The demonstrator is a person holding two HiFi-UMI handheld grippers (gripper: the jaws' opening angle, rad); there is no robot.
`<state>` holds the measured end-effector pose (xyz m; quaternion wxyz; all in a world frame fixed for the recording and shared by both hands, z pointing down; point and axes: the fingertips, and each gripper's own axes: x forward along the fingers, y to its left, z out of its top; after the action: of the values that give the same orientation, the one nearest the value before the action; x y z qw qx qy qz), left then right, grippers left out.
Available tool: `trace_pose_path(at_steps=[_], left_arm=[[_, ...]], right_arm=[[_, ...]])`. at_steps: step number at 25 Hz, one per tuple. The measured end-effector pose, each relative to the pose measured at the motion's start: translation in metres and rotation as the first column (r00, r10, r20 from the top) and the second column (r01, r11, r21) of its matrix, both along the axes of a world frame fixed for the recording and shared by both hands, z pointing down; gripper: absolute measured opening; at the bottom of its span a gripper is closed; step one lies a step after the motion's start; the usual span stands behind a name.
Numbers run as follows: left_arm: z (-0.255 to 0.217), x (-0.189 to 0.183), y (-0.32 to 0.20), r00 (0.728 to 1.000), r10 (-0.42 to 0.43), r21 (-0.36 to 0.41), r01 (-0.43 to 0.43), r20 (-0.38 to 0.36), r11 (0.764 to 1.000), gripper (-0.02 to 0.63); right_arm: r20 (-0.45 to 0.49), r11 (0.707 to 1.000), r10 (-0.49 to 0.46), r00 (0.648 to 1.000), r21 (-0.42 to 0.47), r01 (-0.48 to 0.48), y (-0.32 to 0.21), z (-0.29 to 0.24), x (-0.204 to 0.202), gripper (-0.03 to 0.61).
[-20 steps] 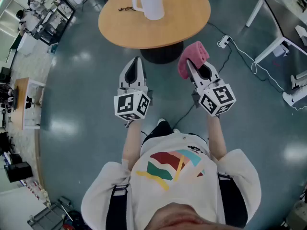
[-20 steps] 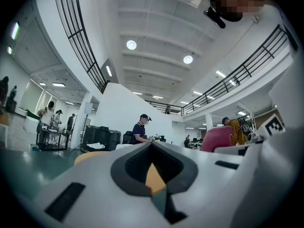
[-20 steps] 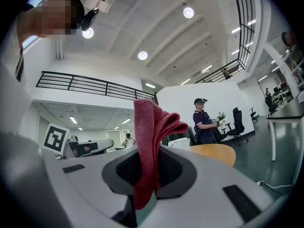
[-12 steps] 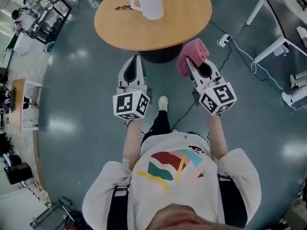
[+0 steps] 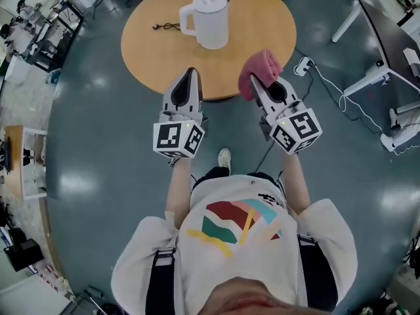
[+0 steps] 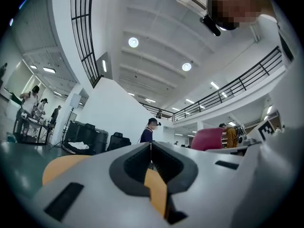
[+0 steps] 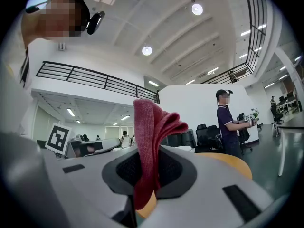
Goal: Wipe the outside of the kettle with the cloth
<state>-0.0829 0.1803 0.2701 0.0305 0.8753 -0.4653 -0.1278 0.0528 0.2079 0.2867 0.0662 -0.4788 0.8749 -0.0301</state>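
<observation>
Two tongs are arriving over the bench [image 5: 262,18] edge, closer than before.
Left tongs [image 5: 189,76] are clenching on nothing; right tongs [image 5: 254,87] are gripping the pink cloth [image 5: 261,67]. Beyond, the white kettle [image 5: 211,20] is standing mid-bench, unwiped, nothing blocking it; a small dark object [image 5: 168,26] is lying beside its handle.

Bright, even indoor light falls from round ceiling lamps [image 6: 133,42], leaving pale glare patches on the glossy grey floor [image 5: 77,184] and only soft shadows, while strong fisheye bending darkens and curves the edges of both gripper views, whose nearest foreground is soft and out of focus
</observation>
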Motion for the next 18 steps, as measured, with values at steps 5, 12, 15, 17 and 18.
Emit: trace_pose_path(at_steps=[5, 12, 15, 17, 18], left_arm=[[0.0, -0.014, -0.067, 1.0, 0.003, -0.015, -0.003, -0.006, 1.0, 0.068], [0.01, -0.015, -0.124, 1.0, -0.015, -0.047, 0.014, -0.012, 0.999, 0.124], [0.013, -0.009, -0.154, 1.0, 0.002, -0.054, -0.003, -0.016, 0.999, 0.252], [0.017, -0.006, -0.178, 0.999, -0.003, -0.059, 0.001, -0.033, 0.998, 0.286], [0.022, -0.005, -0.191, 0.999, -0.009, -0.067, 0.006, -0.035, 0.998, 0.31]], right_arm=[[-0.004, 1.0, 0.012, 1.0, -0.016, -0.012, -0.064, -0.002, -0.019, 0.048], [-0.023, 0.997, -0.021, 1.0, -0.072, 0.019, -0.122, 0.018, -0.015, 0.047], [-0.02, 0.996, -0.046, 0.999, -0.08, 0.045, -0.153, 0.019, -0.016, 0.047], [-0.017, 0.994, -0.07, 0.997, -0.081, 0.068, -0.173, 0.019, -0.015, 0.046], [-0.017, 0.993, -0.083, 0.996, -0.081, 0.082, -0.182, 0.021, -0.014, 0.047]])
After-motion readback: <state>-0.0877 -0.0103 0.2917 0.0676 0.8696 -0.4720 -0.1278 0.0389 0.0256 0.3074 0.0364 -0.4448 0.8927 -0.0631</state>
